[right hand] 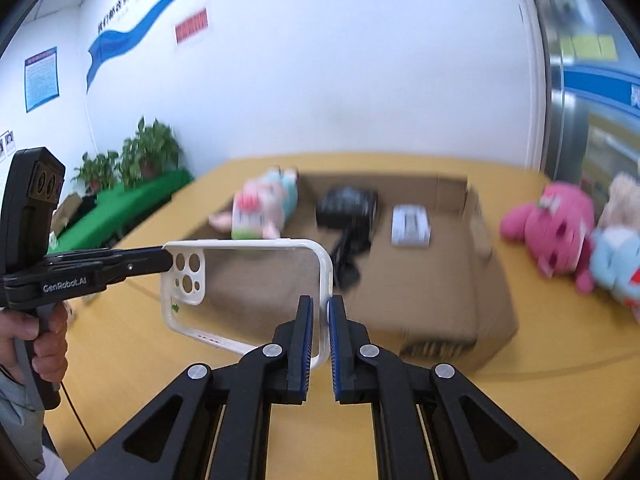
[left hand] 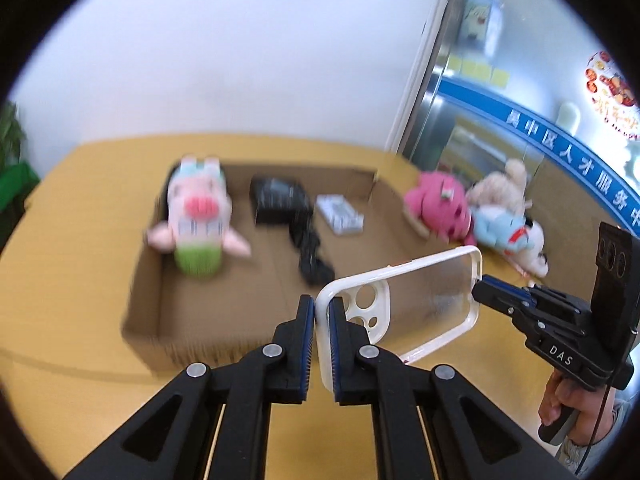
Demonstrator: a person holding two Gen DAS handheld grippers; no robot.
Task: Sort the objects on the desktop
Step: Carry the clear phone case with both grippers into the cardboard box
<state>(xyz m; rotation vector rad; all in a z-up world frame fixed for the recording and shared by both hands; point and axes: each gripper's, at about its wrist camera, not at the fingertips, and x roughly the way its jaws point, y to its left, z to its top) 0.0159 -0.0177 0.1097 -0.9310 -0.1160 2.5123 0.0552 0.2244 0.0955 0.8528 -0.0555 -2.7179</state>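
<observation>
A clear phone case with a white rim (left hand: 420, 300) (right hand: 260, 280) hangs in the air over the yellow table (left hand: 80, 280), just in front of an open cardboard box (left hand: 192, 344) (right hand: 440, 300). My left gripper (left hand: 322, 304) is shut on the case's rim at the camera-cutout end. My right gripper (right hand: 324, 304) is shut on the rim at the opposite end. Each gripper also shows in the other's view, the right gripper (left hand: 478, 292) and the left gripper (right hand: 170, 260), both pinching the case's edge.
Inside the box lie a pink pig plush (left hand: 198, 216) (right hand: 264, 208), a black adapter with cable (left hand: 280, 200) (right hand: 348, 204) and a small white packet (left hand: 340, 212) (right hand: 410, 224). Right of the box lie a pink plush (left hand: 438, 204) (right hand: 560, 228), a beige plush (left hand: 504, 188) and a blue plush (left hand: 500, 228).
</observation>
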